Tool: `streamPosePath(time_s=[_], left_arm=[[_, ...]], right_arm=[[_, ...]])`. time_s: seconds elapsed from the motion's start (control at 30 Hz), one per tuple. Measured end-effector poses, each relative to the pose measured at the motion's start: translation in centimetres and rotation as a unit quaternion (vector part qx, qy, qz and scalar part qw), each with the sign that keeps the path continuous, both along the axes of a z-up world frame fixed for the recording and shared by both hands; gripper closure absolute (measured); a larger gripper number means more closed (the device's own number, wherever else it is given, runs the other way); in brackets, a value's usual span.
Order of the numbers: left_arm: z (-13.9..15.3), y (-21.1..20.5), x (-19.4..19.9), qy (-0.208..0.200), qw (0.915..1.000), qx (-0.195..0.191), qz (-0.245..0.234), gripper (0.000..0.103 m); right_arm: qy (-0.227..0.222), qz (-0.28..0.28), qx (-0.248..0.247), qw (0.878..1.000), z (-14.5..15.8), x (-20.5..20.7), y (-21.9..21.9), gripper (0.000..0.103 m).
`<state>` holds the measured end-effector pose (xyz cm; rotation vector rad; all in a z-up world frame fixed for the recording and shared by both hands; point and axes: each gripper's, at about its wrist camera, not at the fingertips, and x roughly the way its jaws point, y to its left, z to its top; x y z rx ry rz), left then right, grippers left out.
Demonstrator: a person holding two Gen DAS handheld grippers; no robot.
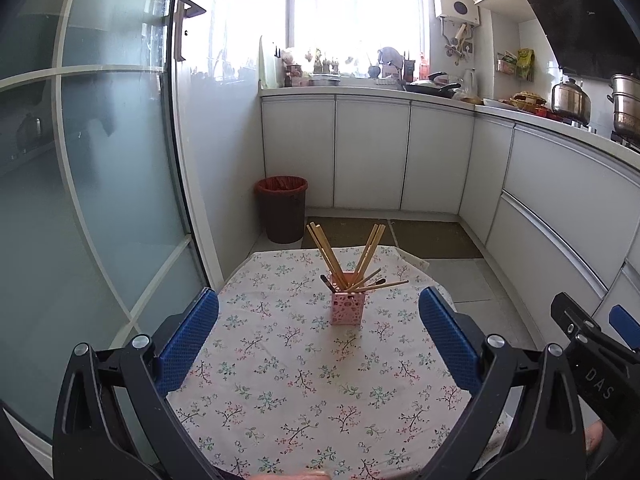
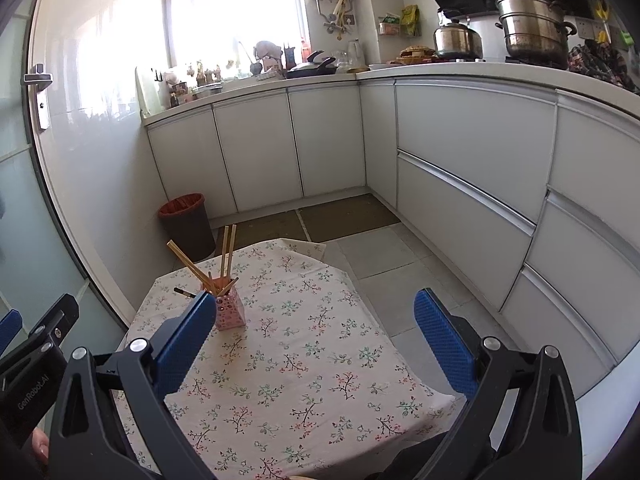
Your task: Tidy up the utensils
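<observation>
A pink perforated holder point(image 1: 347, 309) stands upright near the far middle of the table with the floral cloth point(image 1: 288, 380). Several wooden chopsticks point(image 1: 326, 254) and a dark-handled utensil point(image 1: 328, 283) fan out of it. My left gripper point(image 1: 319, 304) is open and empty, held back from the holder. In the right wrist view the holder point(image 2: 230, 312) stands at the left with chopsticks point(image 2: 228, 252) in it, partly behind my left finger. My right gripper point(image 2: 315, 308) is open and empty above the table point(image 2: 304, 380).
A brown bin with a red liner point(image 1: 282, 208) stands on the floor beyond the table, by a frosted glass door point(image 1: 100, 184). White cabinets point(image 2: 460, 184) run along the back and right, with pots point(image 2: 528, 28) on the counter. The other gripper point(image 1: 592, 352) shows at the right edge.
</observation>
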<state>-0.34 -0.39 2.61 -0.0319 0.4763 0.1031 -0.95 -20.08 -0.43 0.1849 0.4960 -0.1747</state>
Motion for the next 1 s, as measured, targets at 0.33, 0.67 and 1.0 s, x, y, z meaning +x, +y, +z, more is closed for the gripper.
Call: streamPosePath(time_s=[0.33, 0.67, 1.0], left_arm=[[-0.06, -0.03, -0.1, -0.001, 1.0, 0.0, 0.002, 0.007], [-0.03, 0.09, -0.15, 0.0, 1.0, 0.0, 0.006, 0.007], [0.08, 0.18, -0.08, 0.003, 1.0, 0.001, 0.007, 0.007]], right_arm=[[0.001, 0.005, 0.001, 1.0, 0.11, 0.09, -0.04, 0.007], [0.004, 0.006, 0.002, 1.0, 0.02, 0.17, 0.1, 0.007], [0.008, 0.008, 0.007, 1.0, -0.13, 0.18, 0.06, 0.007]])
